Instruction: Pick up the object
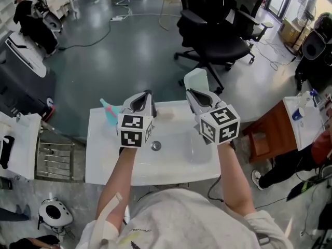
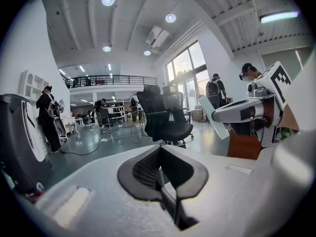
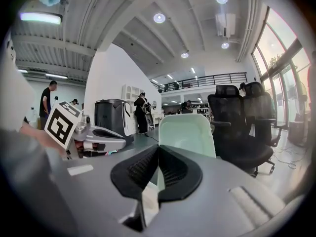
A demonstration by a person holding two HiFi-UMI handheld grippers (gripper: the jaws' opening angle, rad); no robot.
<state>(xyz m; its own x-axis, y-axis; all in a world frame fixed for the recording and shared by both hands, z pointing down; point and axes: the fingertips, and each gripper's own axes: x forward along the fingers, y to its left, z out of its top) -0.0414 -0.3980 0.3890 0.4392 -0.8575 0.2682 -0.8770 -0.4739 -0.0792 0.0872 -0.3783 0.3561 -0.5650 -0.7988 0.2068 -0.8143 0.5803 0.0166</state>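
Note:
A thin, pale green flat piece [image 1: 196, 80] with rounded corners stands upright, and my right gripper [image 1: 193, 93] is shut on its lower edge, above the white table [image 1: 98, 160]. In the right gripper view the piece [image 3: 187, 131] rises just beyond the closed dark pads [image 3: 173, 169]. My left gripper [image 1: 147, 95] hovers beside it at about the same height. Its jaws are shut with nothing between them, as the left gripper view [image 2: 159, 154] shows. That view also catches the green piece [image 2: 213, 115] at the right.
A teal and pink object [image 1: 109, 113] lies at the table's far left. A round metal fitting [image 1: 155, 146] sits mid-table. Black office chairs [image 1: 218, 32] stand beyond the table, a brown cabinet [image 1: 270, 134] is to its right, and a metal rack [image 1: 54, 160] is to its left.

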